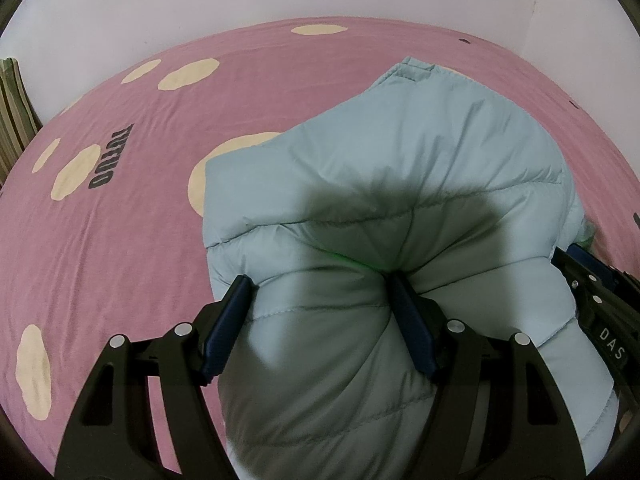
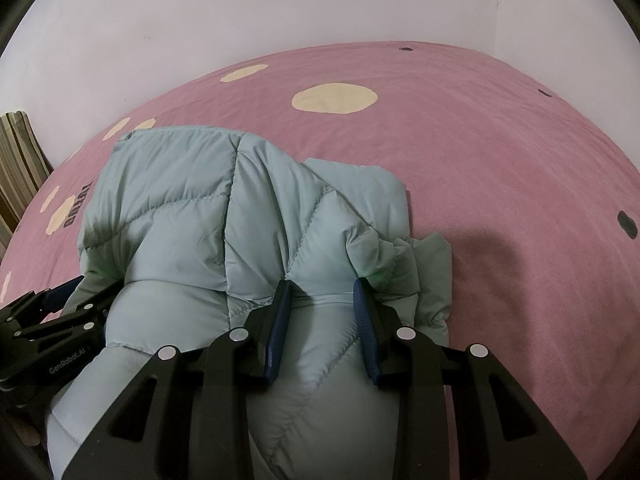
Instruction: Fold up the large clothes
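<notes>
Left wrist view: a bed (image 1: 120,240) in a pink sheet with cream blotches and dark lettering, pale wall behind, a striped cushion (image 1: 12,112) at the far left edge. A pale green quilted puffer jacket (image 1: 400,168) lies bunched on the right half of the bed, near end raised toward the camera. The left gripper (image 1: 320,296) has its jaws set fairly wide around a thick roll of padded fabric; both blue pads press into it and the cloth puckers at the right pad, so it has firm hold. The right gripper shows at the right edge, against the same garment.

Right wrist view: same bed and wall; corner of the room at upper right. The jacket fills the left and centre, doubled over itself, a thinner flap spilling out at the right. The right gripper (image 2: 322,292) has its jaws closer together, pinching a narrower fold at a seam. The left gripper sits low at the left, half tucked beneath the fabric.

Judgement: the two grips, spaced along the near edge, probably serve to carry that edge over evenly. Slippery, springy filling may push the fold back open.
</notes>
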Tool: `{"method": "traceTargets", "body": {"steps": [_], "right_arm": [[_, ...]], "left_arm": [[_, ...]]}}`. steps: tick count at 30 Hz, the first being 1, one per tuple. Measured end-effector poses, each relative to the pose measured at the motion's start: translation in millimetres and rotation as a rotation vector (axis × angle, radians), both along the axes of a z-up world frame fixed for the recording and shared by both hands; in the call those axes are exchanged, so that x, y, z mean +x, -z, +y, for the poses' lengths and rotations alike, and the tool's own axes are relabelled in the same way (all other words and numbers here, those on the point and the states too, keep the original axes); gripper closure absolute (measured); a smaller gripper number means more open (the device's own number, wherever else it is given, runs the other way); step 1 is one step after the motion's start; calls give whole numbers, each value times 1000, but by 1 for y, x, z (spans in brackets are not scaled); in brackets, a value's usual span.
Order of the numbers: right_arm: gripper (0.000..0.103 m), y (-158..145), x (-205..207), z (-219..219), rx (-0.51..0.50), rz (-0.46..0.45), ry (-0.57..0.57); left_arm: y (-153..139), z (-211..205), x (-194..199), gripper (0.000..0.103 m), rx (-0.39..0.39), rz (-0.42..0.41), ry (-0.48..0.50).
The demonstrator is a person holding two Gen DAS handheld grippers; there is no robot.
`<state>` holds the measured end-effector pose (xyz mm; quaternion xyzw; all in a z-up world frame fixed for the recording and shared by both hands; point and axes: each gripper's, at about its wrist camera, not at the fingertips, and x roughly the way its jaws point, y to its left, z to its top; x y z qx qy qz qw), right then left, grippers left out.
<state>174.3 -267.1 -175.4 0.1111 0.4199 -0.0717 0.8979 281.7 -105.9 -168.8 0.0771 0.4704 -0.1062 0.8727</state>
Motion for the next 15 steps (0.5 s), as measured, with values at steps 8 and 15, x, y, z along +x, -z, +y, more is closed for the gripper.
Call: {"method": "traceTargets", "body": {"steps": [8, 15], "right_arm": [[70, -8, -2, 6, -40, -14, 6], [49, -33, -18, 4, -42, -27, 2]], "left_arm": [[-6, -1, -3, 31, 8, -9, 2], [-30, 26, -23, 26, -91, 9, -38]]}}
